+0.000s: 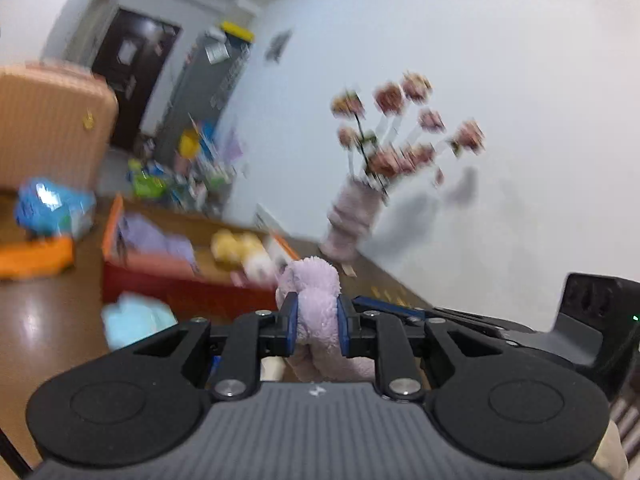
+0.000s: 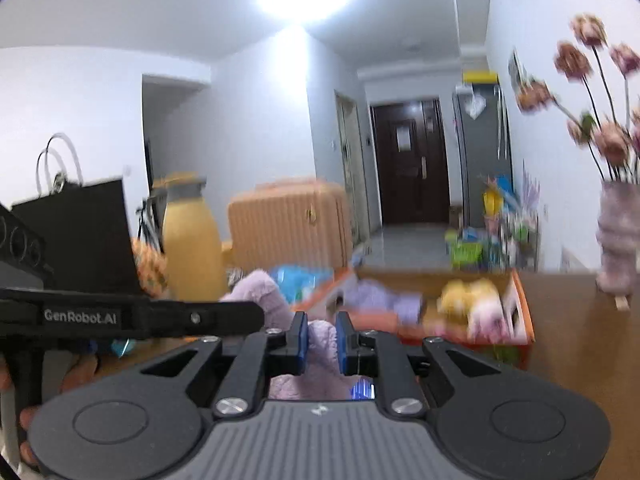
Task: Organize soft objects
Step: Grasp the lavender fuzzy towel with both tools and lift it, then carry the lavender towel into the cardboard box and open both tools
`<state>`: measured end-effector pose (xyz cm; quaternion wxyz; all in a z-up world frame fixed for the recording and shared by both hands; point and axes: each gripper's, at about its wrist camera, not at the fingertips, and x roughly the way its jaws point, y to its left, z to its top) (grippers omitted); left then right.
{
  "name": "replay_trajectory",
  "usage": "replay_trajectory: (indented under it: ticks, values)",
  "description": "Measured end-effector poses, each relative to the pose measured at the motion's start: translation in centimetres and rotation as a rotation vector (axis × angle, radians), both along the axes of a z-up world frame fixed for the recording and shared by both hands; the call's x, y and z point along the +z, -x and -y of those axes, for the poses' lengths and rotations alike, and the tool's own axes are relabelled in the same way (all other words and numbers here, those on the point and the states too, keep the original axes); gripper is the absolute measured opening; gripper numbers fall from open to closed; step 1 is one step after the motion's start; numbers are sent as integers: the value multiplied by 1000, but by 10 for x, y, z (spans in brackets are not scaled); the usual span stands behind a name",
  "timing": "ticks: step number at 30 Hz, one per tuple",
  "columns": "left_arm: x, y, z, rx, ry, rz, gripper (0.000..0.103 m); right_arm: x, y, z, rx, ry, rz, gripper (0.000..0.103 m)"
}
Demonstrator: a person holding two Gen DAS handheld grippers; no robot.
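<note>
beyond both grippers' lilac plush (image 1: 316, 300): orange box (image 1: 110, 224), vase (image 1: 348, 220).

I am seeing a pale pink ribbed vase (image 2: 616, 236) holding blurred pink flowers (image 1: 404, 128), standing near the white wall on the brown wooden table (image 2: 580, 344). A peach ribbed suitcase (image 2: 288, 222) is standing beside a yellow bottle (image 2: 192, 244).

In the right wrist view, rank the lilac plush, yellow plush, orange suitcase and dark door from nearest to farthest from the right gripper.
1. Lilac plush: pinched in the right gripper.
2. Yellow plush: in the orange box, ahead and right.
3. Orange suitcase: behind the box, left of centre.
4. Dark door: end of the hallway.
</note>
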<state>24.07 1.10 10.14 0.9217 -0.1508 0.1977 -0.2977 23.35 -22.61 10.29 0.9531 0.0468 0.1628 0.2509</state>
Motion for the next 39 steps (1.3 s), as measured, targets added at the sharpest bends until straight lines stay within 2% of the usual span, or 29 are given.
replay_trajectory:
  ticks: [2, 5, 7, 9, 11, 14, 17, 19, 20, 22, 24, 26, 28, 30, 31, 32, 34, 36, 39]
  values:
    - [-28, 16, 8, -32, -19, -93, 20, -19, 14, 5, 7, 21, -76, 14]
    - [-74, 31, 20, -43, -66, -246, 20, -64, 23, 12, 11, 34, -233, 14]
    - [-90, 38, 25, -7, -103, -294, 20, -90, 23, 12, -1, 45, -296, 15]
    - [-96, 41, 23, 26, -145, -284, 20, -101, 28, 12, -16, 47, -271, 20]
    - [-96, 41, 21, 35, -144, -287, 20, -101, 28, 22, -9, -8, -250, 29]
    - [-97, 40, 20, 55, -156, -287, 22, -99, 23, 32, -37, -60, -205, 31]
    - [-97, 39, 22, 66, -158, -291, 24, -101, 17, 58, -83, -167, -170, 33]
    - [-93, 40, 22, 75, -163, -289, 33, -97, 15, 72, -113, -206, -204, 33]
    - [-92, 44, 21, 71, -165, -284, 34, -93, 16, 75, -113, -200, -213, 33]
    - [-88, 47, 17, 53, -146, -277, 47, -83, 26, 75, -59, -160, -228, 36]
    - [-89, 44, 13, 54, -131, -290, 50, -81, 36, 70, 3, -135, -258, 39]
    - [-92, 40, 12, 56, -124, -312, 48, -86, 42, 61, 36, -137, -303, 40]
    - [-96, 37, 12, 42, -109, -331, 29, -95, 44, 51, 47, -124, -331, 40]
    - [-96, 38, 16, 30, -117, -327, 25, -105, 40, 44, 22, -126, -379, 35]
    - [-96, 39, 17, 29, -127, -317, 22, -108, 41, 43, 21, -147, -385, 27]
    - [-93, 40, 19, 21, -138, -305, 21, -108, 40, 43, 22, -168, -385, 25]
    - [-84, 37, 19, 7, -123, -290, 19, -102, 41, 45, 25, -161, -363, 22]
    - [-62, 28, 18, -10, -92, -230, 19, -87, 33, 50, 27, -194, -330, 22]
    - [-17, -4, 14, -29, -46, -124, 19, -50, 8, 55, 32, -200, -222, 21]
